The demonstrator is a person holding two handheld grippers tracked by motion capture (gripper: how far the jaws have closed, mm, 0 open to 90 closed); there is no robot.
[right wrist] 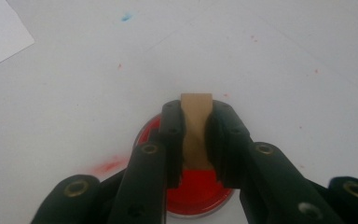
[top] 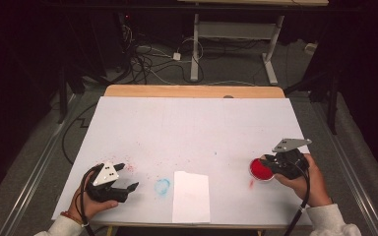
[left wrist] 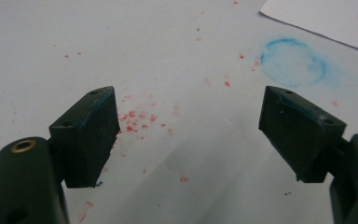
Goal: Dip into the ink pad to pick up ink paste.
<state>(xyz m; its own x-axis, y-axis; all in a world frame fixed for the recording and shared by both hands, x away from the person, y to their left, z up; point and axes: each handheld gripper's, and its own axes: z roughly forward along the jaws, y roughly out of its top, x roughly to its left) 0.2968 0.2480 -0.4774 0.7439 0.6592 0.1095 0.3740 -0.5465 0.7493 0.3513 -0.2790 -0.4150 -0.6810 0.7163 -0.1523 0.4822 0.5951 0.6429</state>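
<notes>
My left gripper point(top: 128, 177): I hold it low at the near left of the table point(top: 192, 123), jaws spread wide with nothing between them. In the left gripper view I see bare white surface in the gap, and its pads point(left wrist: 89, 135) carry a faint bluish smear.
My right gripper point(top: 267, 164): jaws closed tight on a tan wooden handle point(right wrist: 196, 126). In the high view my hand point(top: 307, 184) and the grey plate cover most of the grip.
Wooden handle: upright between my jaws, its flat top showing above them; its lower end is hidden behind the jaws, so I cannot tell what it ends in or whether it touches the red.
Red ink pad point(top: 260, 169): a round dish at the near right of the table, directly under my right gripper; its near edge is cut off in the right gripper view.
White sheet point(top: 191, 196): lies at the near middle edge, between my two hands, well apart from the dish.
Blue ring mark point(top: 162, 186): just left of the sheet; blurred and faint.
Red specks point(left wrist: 137, 116): scattered ahead of my left gripper; a red smear point(right wrist: 108, 165) sits beside the dish.
</notes>
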